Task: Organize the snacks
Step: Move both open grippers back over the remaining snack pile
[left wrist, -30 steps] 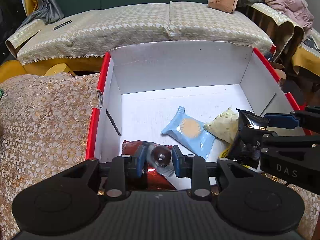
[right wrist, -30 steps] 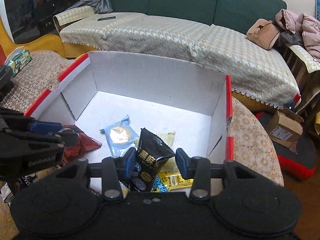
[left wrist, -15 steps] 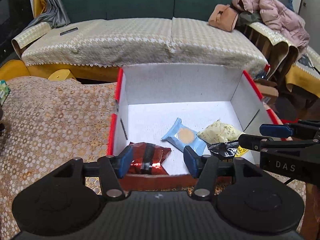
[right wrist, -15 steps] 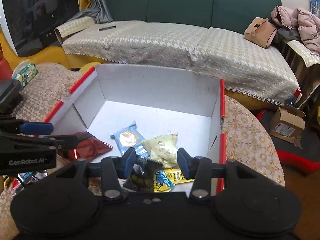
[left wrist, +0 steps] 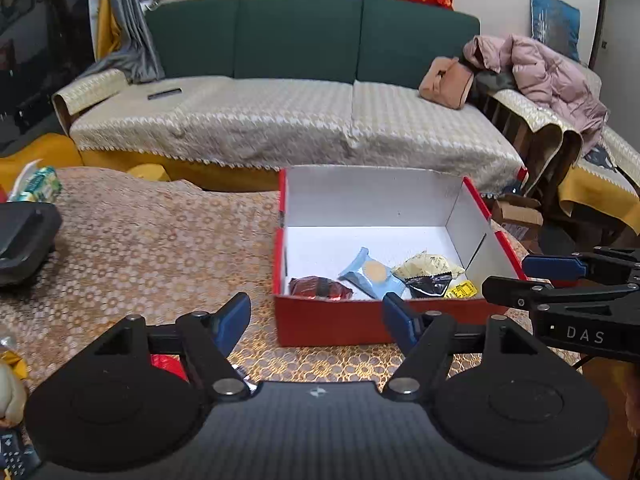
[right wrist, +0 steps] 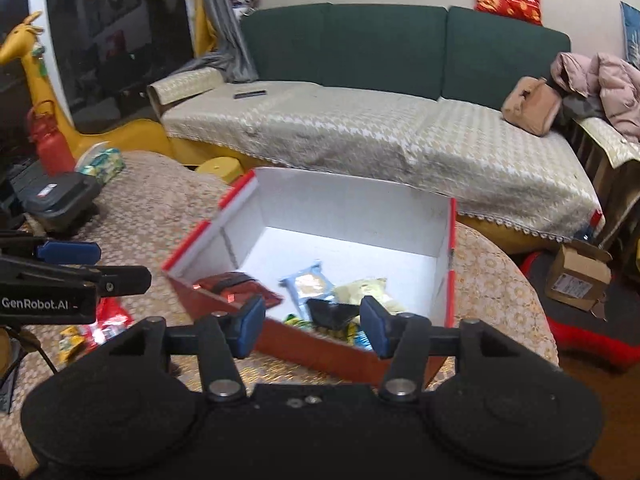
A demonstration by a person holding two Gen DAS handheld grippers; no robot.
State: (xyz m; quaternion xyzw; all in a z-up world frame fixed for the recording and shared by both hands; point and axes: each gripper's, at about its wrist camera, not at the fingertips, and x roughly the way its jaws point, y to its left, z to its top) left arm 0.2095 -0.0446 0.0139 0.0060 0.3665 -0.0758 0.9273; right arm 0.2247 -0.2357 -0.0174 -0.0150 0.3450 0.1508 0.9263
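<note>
Left gripper (left wrist: 316, 316), jaws just spread and empty, sits short of the red box (left wrist: 332, 322); beyond its jaws lie five snacks (left wrist: 320, 287). Right gripper (right wrist: 312, 322), released, likewise. Loose packets (right wrist: 104, 326) left of its jaws remain.

Snack packets (left wrist: 376, 276) inside box (left wrist: 472, 216) on table (left wrist: 160, 240), sofa (left wrist: 288, 120) behind.

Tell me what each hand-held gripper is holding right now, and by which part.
Nothing. The left hand-held gripper and right hand-held gripper have both just been opening, with no snack between them.
</note>
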